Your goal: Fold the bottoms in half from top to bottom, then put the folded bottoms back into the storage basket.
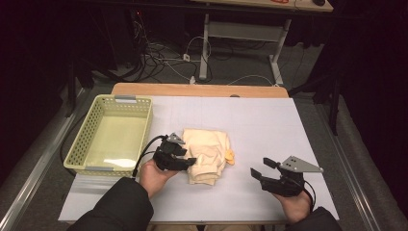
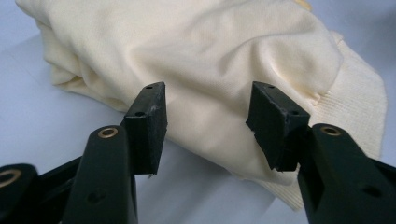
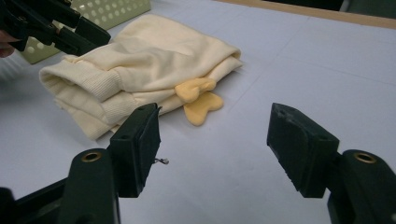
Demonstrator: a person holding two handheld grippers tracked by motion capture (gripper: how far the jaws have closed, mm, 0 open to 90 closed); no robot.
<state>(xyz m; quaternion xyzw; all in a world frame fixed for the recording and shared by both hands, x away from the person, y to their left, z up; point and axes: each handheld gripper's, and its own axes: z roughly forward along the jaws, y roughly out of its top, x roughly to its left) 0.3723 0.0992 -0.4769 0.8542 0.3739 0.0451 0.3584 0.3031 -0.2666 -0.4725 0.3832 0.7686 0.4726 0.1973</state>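
A folded cream garment (image 1: 207, 155) lies mid-table on the white mat (image 1: 269, 125), just right of the empty green basket (image 1: 91, 125), with 2 yellow tabs (image 3: 198, 99) at its right edge. The left gripper (image 1: 192, 162) is at the garment's left edge, jaws apart and gripping nothing. The right gripper (image 1: 259, 169) hovers over bare mat, apart from the garment, jaws wide and empty.

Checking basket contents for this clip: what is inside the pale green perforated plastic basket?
The pale green perforated plastic basket shows only its bare floor; the strip behind its near wall is hidden.
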